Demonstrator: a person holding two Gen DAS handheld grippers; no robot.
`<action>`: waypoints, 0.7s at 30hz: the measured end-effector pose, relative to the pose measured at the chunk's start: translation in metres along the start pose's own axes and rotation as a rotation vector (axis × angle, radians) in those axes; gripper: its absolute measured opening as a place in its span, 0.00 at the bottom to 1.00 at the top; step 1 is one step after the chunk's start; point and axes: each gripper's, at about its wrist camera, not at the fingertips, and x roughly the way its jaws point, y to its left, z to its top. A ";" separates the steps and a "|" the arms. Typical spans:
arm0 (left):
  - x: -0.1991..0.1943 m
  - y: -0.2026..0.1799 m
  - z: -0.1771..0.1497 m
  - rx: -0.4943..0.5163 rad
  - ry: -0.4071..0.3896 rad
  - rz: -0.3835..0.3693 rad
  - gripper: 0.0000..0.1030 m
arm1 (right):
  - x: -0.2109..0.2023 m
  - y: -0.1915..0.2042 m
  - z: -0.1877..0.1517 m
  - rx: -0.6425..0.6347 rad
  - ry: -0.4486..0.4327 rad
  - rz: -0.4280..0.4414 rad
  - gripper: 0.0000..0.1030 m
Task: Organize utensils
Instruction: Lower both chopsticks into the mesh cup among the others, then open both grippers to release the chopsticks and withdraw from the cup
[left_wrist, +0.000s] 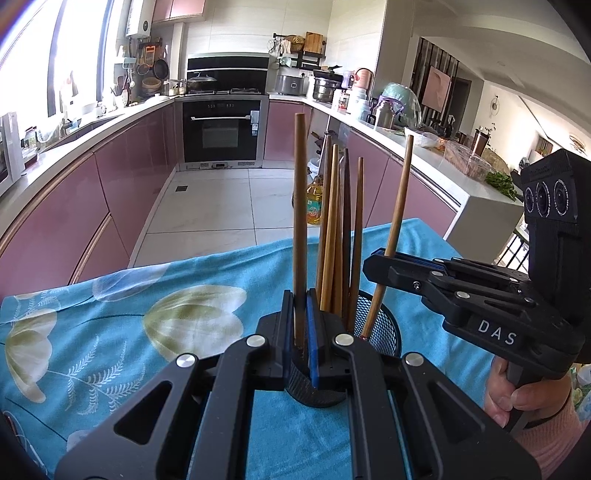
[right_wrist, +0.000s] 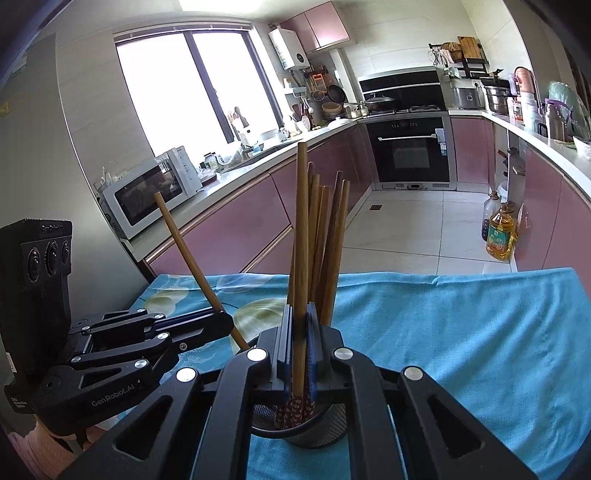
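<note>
Kitchen with pink cabinets; in the foreground a counter draped in a blue flowered cloth carries a black mesh holder already stocked with upright chopsticks. The left tool is clenched on a single chopstick, held near vertical just beside the holder's rim. The right tool likewise grips one chopstick, whose patterned lower end is at the holder's mouth. Step in hand, by judgement: insertion of the carried sticks. The next move calls for lowering each tip inside the rim before release.
</note>
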 end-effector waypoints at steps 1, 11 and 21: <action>0.001 0.000 0.000 0.000 0.001 -0.001 0.07 | 0.001 -0.001 0.000 0.004 0.000 0.000 0.06; 0.014 0.003 0.001 -0.005 0.016 -0.016 0.08 | 0.004 -0.005 0.001 0.016 0.001 -0.010 0.08; 0.018 0.006 -0.005 -0.019 0.007 -0.029 0.11 | 0.006 -0.007 0.001 0.023 -0.004 -0.018 0.11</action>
